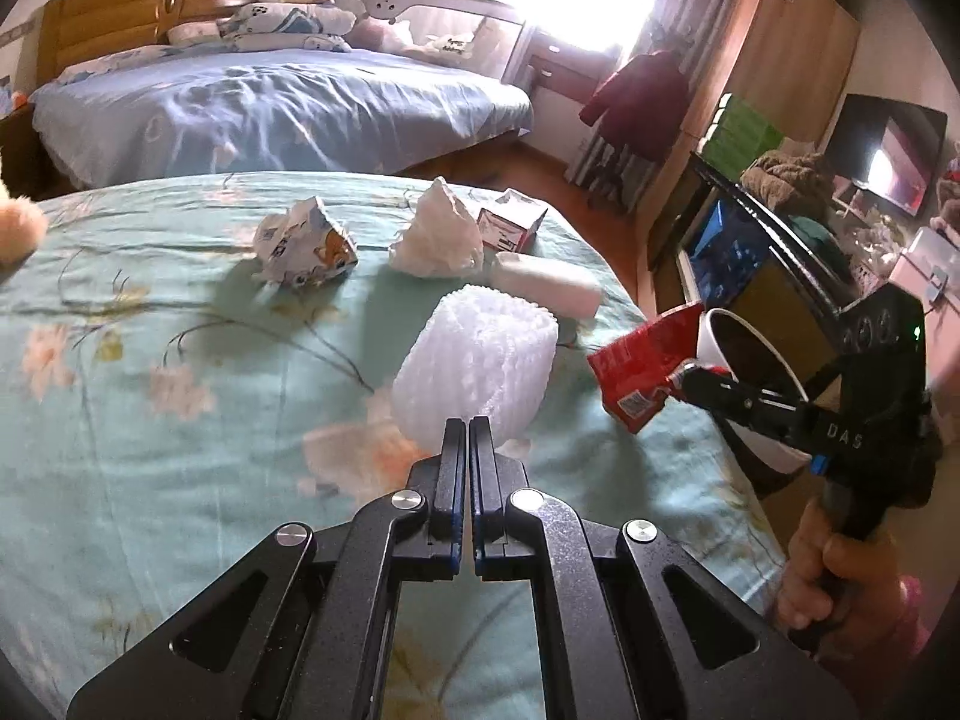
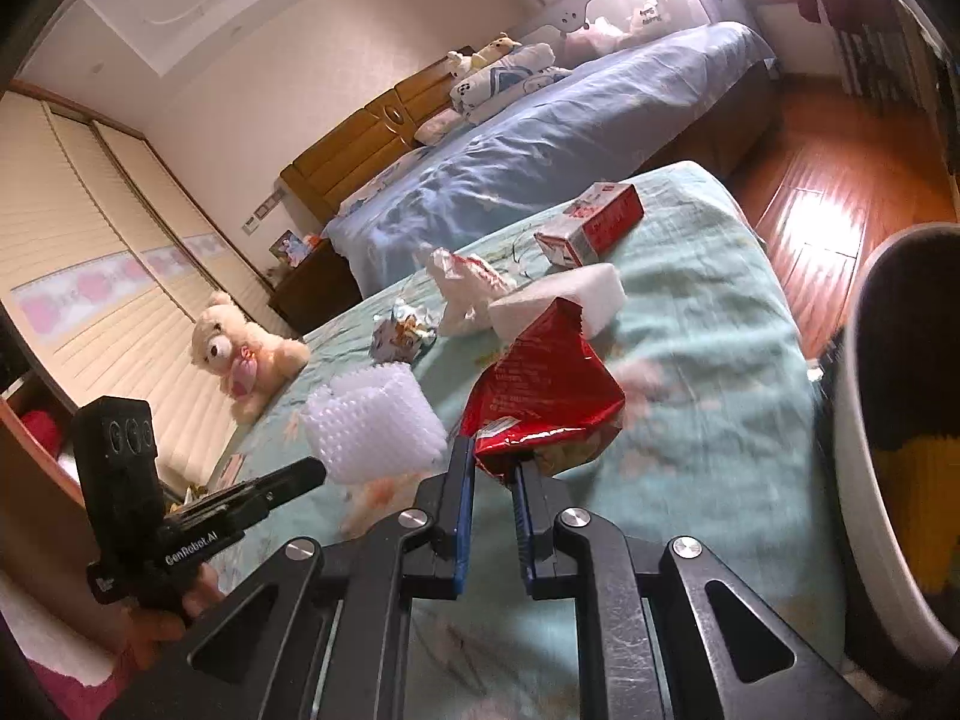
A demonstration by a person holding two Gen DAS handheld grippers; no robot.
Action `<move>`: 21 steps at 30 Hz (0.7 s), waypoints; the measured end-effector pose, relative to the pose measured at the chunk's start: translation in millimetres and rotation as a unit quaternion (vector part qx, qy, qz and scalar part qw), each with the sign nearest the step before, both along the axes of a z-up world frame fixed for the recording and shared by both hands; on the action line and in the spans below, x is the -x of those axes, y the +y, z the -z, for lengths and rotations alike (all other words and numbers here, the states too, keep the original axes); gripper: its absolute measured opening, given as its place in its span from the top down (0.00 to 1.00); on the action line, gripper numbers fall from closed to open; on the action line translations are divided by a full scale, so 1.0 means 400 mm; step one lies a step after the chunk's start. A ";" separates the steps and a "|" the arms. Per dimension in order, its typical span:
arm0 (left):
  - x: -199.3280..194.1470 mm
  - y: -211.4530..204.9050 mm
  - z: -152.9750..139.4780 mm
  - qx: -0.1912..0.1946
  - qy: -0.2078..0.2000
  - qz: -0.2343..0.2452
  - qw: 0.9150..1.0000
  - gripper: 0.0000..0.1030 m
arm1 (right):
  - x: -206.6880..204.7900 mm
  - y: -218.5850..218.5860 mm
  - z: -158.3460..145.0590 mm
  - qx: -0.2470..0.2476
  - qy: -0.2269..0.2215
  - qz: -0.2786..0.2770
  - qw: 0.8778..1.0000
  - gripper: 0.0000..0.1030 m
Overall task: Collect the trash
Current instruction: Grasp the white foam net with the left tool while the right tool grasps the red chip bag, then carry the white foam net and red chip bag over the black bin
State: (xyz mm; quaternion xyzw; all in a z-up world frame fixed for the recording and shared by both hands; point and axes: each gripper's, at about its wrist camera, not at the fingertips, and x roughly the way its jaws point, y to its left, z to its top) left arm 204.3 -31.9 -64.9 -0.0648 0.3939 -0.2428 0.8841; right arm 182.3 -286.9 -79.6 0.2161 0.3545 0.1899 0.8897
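My left gripper is shut on the lower edge of a white foam net sleeve, which hangs just above the green floral bedspread. The right wrist view shows the same sleeve at the left gripper's tip. My right gripper is shut on the bottom of a crumpled red snack bag. From the left wrist view, that bag is held beside the rim of a white bin with a dark liner, off the bed's right edge.
More litter lies farther along the bedspread: a crumpled printed carton, a white plastic wad, a red-and-white box and a white foam block. A teddy bear sits at the bed's left. The bin's wall stands close on the right.
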 end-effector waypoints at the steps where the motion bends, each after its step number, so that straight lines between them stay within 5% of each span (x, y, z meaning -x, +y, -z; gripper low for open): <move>1: 0.007 0.002 -0.003 0.003 0.000 0.000 1.000 0.99 | 0.009 -0.002 0.000 -0.002 0.000 0.000 1.000 0.89; 21: 0.089 -0.141 -0.042 0.011 -0.013 0.057 0.998 0.99 | 0.181 -0.088 -0.052 0.022 -0.039 0.062 0.997 0.89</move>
